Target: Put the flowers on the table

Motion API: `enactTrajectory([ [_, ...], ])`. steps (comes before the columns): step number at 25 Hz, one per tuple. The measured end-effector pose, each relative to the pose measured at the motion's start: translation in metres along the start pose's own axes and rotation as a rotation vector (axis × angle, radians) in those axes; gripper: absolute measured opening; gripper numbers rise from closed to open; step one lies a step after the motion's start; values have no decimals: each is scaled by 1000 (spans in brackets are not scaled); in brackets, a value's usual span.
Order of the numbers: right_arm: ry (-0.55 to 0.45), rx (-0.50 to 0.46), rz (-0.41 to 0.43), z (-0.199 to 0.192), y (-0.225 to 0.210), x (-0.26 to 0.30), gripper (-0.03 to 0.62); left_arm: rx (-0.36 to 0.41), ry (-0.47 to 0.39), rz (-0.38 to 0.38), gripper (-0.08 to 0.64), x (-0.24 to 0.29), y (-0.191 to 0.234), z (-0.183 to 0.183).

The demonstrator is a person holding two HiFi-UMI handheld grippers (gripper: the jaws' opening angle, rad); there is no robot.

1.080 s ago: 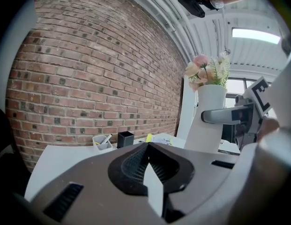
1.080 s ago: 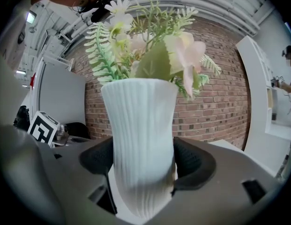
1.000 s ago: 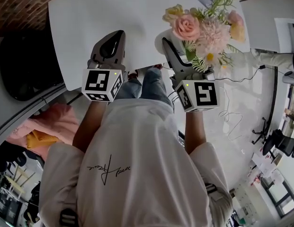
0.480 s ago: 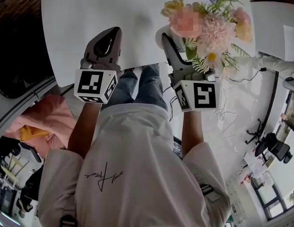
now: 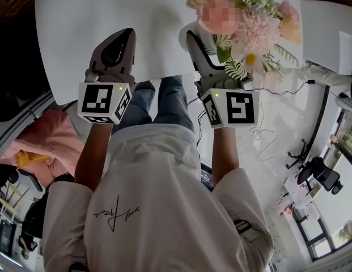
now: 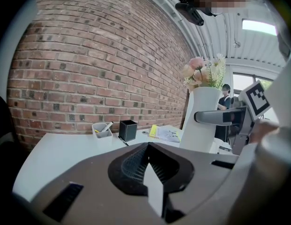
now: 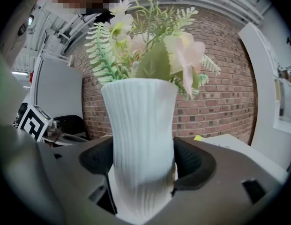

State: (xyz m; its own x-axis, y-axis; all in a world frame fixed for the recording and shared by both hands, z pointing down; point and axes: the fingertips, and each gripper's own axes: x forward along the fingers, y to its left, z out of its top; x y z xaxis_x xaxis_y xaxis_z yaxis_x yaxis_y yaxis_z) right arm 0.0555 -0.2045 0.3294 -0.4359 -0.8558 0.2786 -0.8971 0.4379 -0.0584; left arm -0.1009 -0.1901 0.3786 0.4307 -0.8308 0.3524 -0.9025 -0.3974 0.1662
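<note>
The left gripper point(image 5: 126, 37) hovers over the near edge of the white table point(image 5: 102, 7). Its jaws are pressed together with nothing between them, as the left gripper view point(image 6: 148, 158) shows plainly. Beyond it, at the table's far side against a brick wall point(image 6: 98, 64), stand a small clear pen cup point(image 6: 101, 129) and a black square holder point(image 6: 128, 130) just beside it. Yellow and white papers point(image 6: 165, 133) lie a little further right.

To the right, the right gripper point(image 5: 205, 52) is clamped on a white ribbed vase point(image 7: 140, 144), one jaw on each side of its lower body. The vase is upright at the table's near edge. Whether its base touches the tabletop cannot be told. The flowers point(image 5: 249, 27) rise out of the vase's mouth: pink and cream blooms with green fern sprigs. They spread out past the table's right edge in the head view.
</note>
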Motion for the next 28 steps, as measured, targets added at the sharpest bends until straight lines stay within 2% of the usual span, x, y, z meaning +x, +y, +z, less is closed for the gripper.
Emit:
enactTrajectory([
  [4, 25, 10, 18, -10, -13, 13, 391, -8, 15, 18, 5, 11, -2, -4],
  [7, 5, 0, 38, -12, -15, 22, 391, -12, 29, 28, 5, 16, -2, -8],
  [12, 50, 15, 65, -24, -21, 34, 391, -30, 45, 51, 5, 24, -4, -16],
  [19, 64, 20, 70, -36, -40, 44, 391, -18, 49, 58, 5, 39, -8, -17],
  [24, 16, 15, 101, -35, -48, 61, 391, -33, 48, 86, 5, 45, -7, -19],
  [28, 16, 13, 104, -37, -56, 70, 391, -40, 59, 97, 5, 50, -8, -25],
])
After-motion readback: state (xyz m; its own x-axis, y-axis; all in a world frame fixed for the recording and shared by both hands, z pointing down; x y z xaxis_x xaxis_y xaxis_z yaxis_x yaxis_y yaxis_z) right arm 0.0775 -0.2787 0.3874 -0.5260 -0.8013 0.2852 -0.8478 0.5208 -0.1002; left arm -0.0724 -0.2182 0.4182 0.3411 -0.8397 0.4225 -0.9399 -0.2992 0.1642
